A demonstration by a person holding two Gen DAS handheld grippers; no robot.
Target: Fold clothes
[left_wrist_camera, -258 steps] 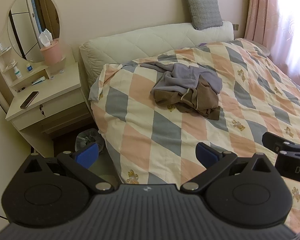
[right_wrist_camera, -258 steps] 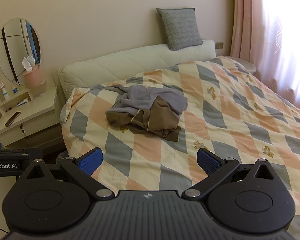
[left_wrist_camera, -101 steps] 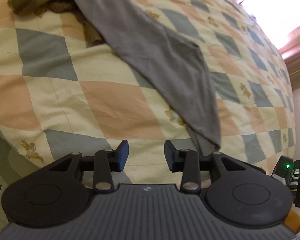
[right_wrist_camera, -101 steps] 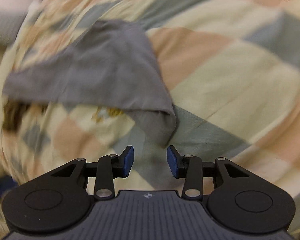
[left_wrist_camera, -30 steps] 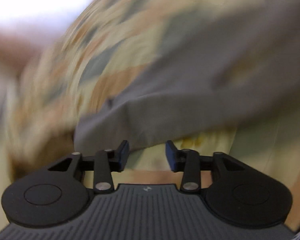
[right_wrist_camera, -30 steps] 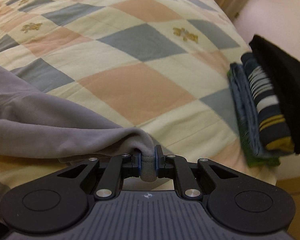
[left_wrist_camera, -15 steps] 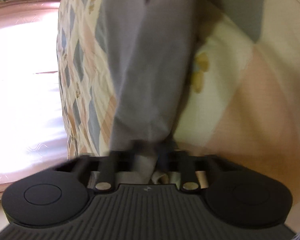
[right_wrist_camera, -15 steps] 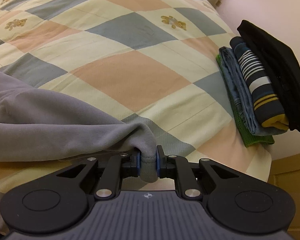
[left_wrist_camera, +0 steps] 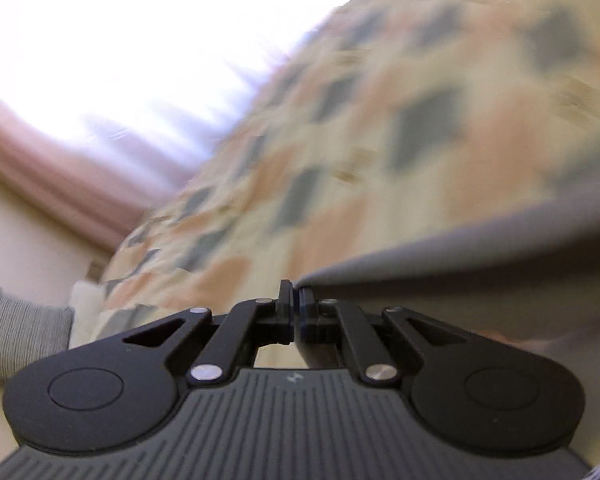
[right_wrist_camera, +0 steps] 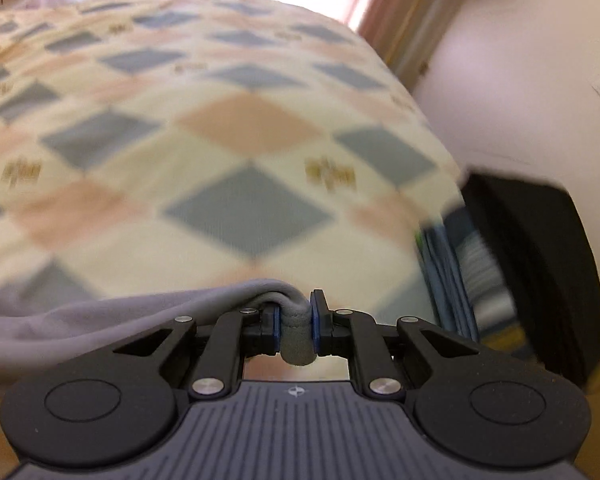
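Note:
A grey garment [left_wrist_camera: 480,264] stretches away to the right of my left gripper [left_wrist_camera: 296,300], which is shut on its thin edge. The left wrist view is blurred and tilted. In the right wrist view my right gripper [right_wrist_camera: 296,320] is shut on a thick rolled hem of the same grey garment [right_wrist_camera: 100,320], which trails off to the lower left over the bed. Both grippers hold the cloth above the checked quilt [right_wrist_camera: 228,152].
A stack of folded clothes [right_wrist_camera: 512,272], dark on top with striped and blue layers, sits at the quilt's right edge by a pale wall. Pink curtains [left_wrist_camera: 60,172] and a bright window lie beyond the bed. A grey pillow [left_wrist_camera: 16,340] shows at lower left.
My left gripper has shut on the grey garment's edge and swung quickly, so its view now tilts toward the window. My right gripper has lifted a little, still holding the hem.

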